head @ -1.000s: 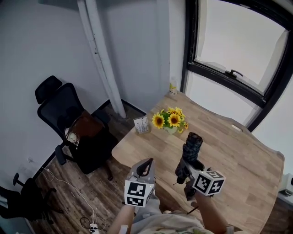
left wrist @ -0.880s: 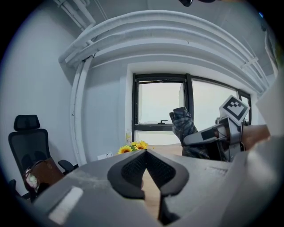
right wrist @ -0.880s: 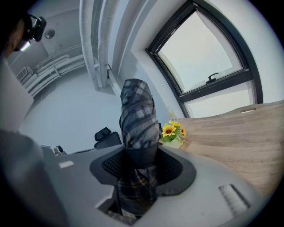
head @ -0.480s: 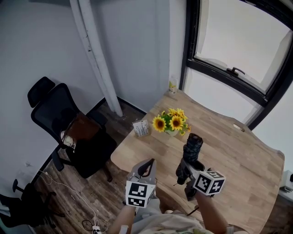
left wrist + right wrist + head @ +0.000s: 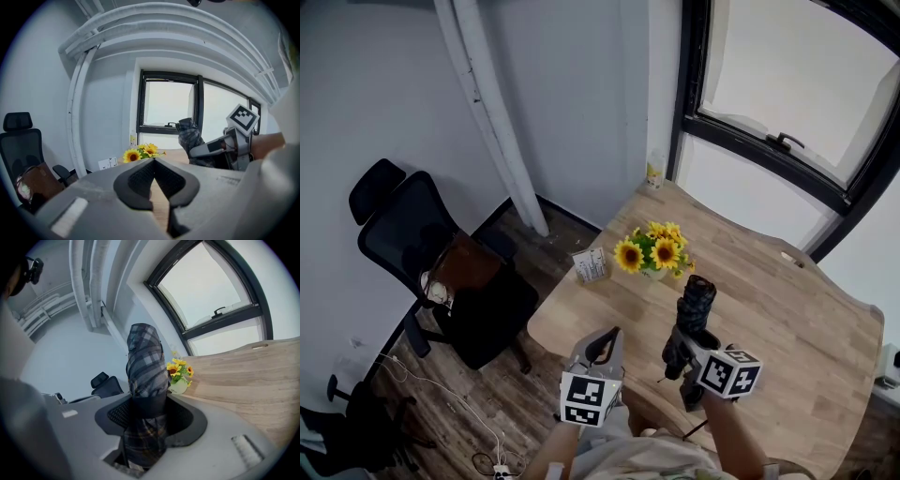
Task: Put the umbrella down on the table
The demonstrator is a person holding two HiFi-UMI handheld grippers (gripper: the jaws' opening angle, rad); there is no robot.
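- Currently the umbrella (image 5: 145, 366) is folded: dark grey plaid fabric rolled into a short fat bundle, with a plain dark strap round it at the grip.
- Right gripper (image 5: 149, 413) is clamped on the umbrella at the strap, pads on both sides. The rounded end sticks out past the jaws.
- Umbrella is held in the air over the near part of the wooden surface (image 5: 787, 309), not lying on it, with its far end aimed toward the flowers (image 5: 652, 248).
- Left gripper (image 5: 153, 180) has its jaw tips together with nothing between them. It sits beside the right gripper, near the surface's edge.
- Small white pot (image 5: 653, 269) on the surface holds the yellow sunflowers, and a white card (image 5: 591, 264) stands just beside it.
- Black chair (image 5: 422, 234) has a brown bag (image 5: 464, 267) on its seat.
- Head view alone shows the wood floor and the cables (image 5: 441, 384).
- Right gripper view alone shows the strap and plaid close up.
- Left gripper view shows the umbrella side-on and the right gripper's marker cube (image 5: 243, 117).
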